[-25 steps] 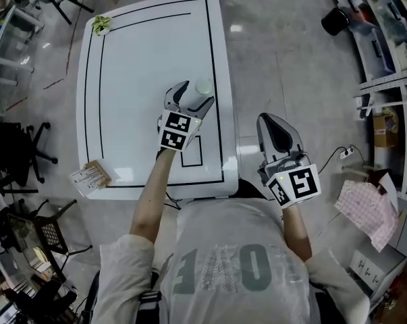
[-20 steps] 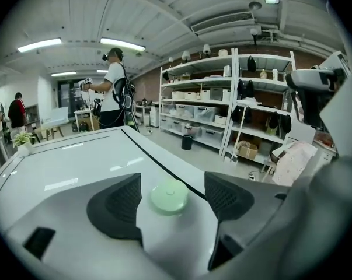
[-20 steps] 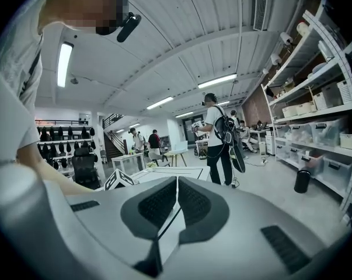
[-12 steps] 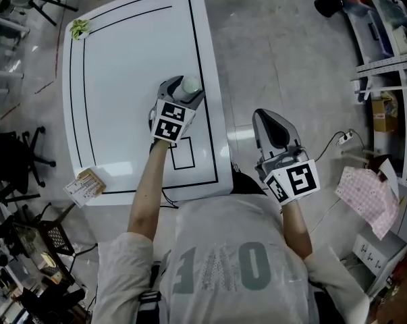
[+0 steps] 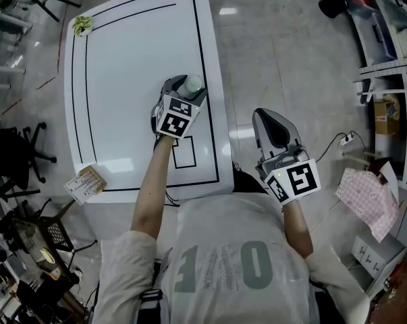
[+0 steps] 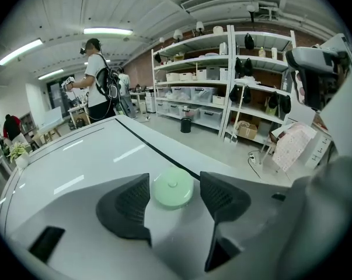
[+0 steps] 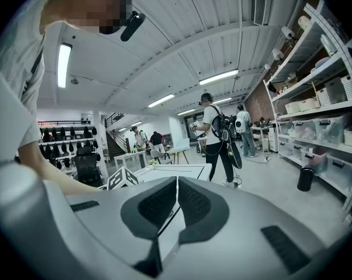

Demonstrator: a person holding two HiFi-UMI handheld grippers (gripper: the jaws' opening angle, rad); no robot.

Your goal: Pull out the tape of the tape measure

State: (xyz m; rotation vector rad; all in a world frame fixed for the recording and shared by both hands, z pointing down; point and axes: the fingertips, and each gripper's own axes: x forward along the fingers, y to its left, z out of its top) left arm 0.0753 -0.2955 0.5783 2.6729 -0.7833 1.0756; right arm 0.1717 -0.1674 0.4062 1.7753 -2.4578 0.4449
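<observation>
The tape measure (image 6: 172, 187) is a round, flat, pale green case with a small hub at its centre; no pulled-out tape can be seen. It lies flat on the white table (image 5: 129, 59), close to the table's 3 o'clock edge in the head view and just inside the black border line (image 5: 204, 79). The left gripper (image 5: 185, 90) points steeply down with one jaw at each side of the case. Its jaws stand wide and have just been closing, with the case between them; a narrow gap remains at each pad, so the case is not clamped. From the case, a small black-outlined rectangle (image 5: 184, 155) is at 6 o'clock, under the person's forearm. A small packet (image 5: 86, 181) sits on the table corner at 8 o'clock, and a small green plant (image 5: 81, 25) on the corner at 10 o'clock. The right gripper (image 7: 177, 185) is at 4 o'clock, off the table above the floor, jaws pressed together with nothing between them.
</observation>
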